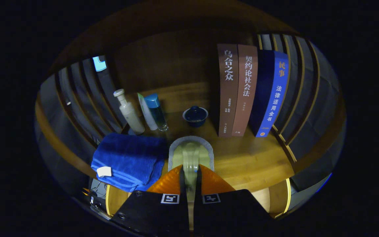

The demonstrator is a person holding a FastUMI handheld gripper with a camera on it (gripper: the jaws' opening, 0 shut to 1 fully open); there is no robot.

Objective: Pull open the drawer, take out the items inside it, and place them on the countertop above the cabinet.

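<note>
My gripper (189, 174) is shut on the narrow clear handle of a pale green pad with a grey rim (191, 152). The pad juts out just ahead of the fingertips, over the wooden countertop (252, 161). I cannot tell whether it touches the wood. A folded blue towel (127, 159) with a small white tag lies on the countertop right beside the pad, to the left of the fingers.
Beyond the fingers stand a white pump bottle (129, 112), a pale tube (146, 112), a blue-capped bottle (156, 112) and a dark blue lidded cup (195, 116). Three upright books (239, 90) stand to the right. Slatted walls close both sides, a wooden panel the back.
</note>
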